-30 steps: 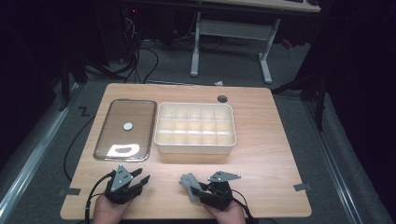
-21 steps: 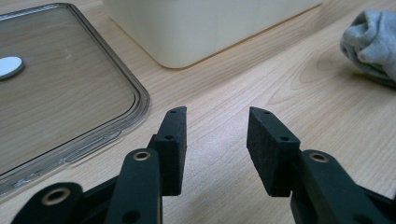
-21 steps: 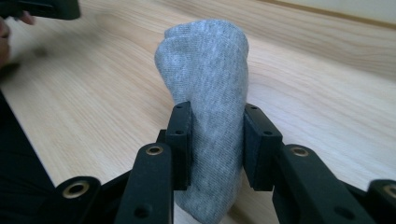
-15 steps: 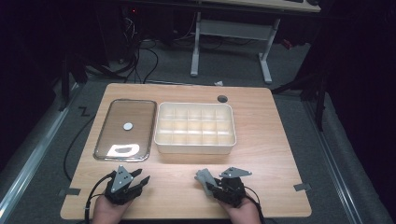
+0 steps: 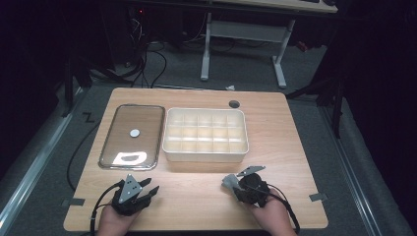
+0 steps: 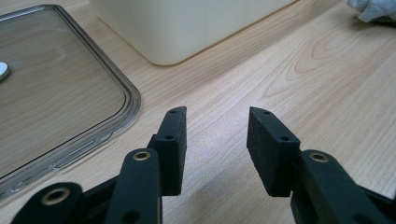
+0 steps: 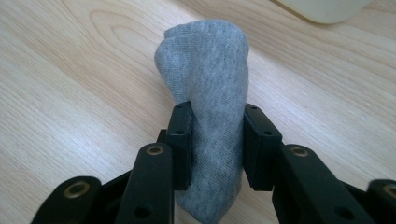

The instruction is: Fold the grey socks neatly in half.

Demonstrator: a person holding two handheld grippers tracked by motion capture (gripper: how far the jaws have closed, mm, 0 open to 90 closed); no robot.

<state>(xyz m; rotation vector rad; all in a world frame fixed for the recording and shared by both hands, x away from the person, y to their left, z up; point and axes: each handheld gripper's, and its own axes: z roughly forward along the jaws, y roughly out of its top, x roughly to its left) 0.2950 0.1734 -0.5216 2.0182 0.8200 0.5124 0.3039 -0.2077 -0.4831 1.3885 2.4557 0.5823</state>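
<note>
A rolled grey sock (image 7: 205,65) stands between the jaws of my right gripper (image 7: 217,140), which is shut on it and pinches its lower half. From above, that right gripper (image 5: 235,184) is near the table's front right, and the sock (image 5: 229,180) points left, just above the wood. My left gripper (image 5: 151,187) rests at the front left, open with nothing between its pads. The left gripper (image 6: 217,135) faces bare wood, with the sock (image 6: 373,9) far off at the top right.
A cream box (image 5: 205,153) with several compartments sits mid-table, its near wall (image 6: 187,28) close ahead of the left gripper. A clear lid (image 5: 133,147) with a white disc (image 5: 134,132) lies to the box's left. A round cable hole (image 5: 234,104) is behind the box.
My right hand has moved to the right and slightly up, carrying the sock. The left hand has stayed where it was.
</note>
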